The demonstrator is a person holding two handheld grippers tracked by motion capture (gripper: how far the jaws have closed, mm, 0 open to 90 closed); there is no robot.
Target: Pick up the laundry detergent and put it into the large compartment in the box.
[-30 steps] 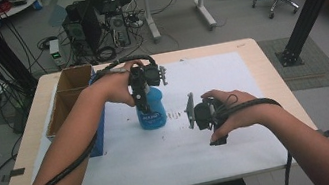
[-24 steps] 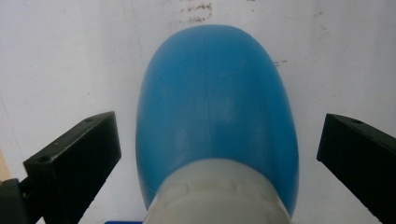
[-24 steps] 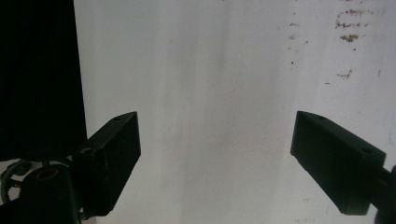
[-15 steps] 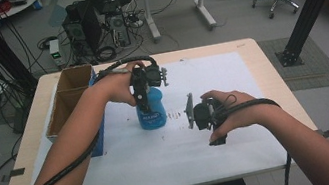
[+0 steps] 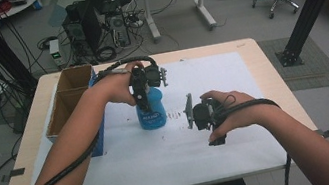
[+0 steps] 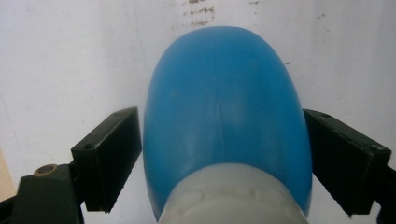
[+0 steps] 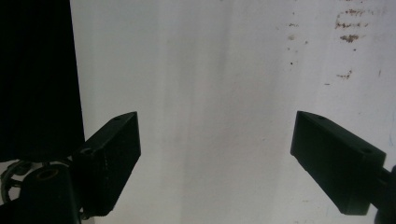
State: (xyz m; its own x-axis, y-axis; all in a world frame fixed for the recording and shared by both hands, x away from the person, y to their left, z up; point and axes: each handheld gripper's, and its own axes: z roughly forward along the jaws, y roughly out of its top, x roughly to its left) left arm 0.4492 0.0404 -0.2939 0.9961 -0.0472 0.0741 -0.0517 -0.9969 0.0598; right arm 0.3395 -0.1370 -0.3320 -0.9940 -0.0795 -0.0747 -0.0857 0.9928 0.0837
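White paper [image 5: 163, 158] is covering most of the wooden table [image 5: 272, 79], its near half lying bare. Right gripper [image 5: 190, 113] is hovering low over that sheet, jaws spread wide on nothing. Just beyond, left gripper [image 5: 147, 106] is coming down over the upright blue bottle [image 5: 151, 112]; its jaws have just been closing and now flank the bottle's shoulders, seemingly touching. Farther left, a cardboard box [image 5: 67, 98] is sitting at the table's edge.

— Where's the bottle [image 5: 152, 113]?

— Standing on the paper sheet [image 5: 231, 81] that covers the table [image 5: 269, 62], between the left gripper's [image 5: 145, 95] jaws.

— And the box [image 5: 68, 101]?

— Left of the bottle, at the table's left edge. The right gripper [image 5: 191, 112] sits right of the bottle.
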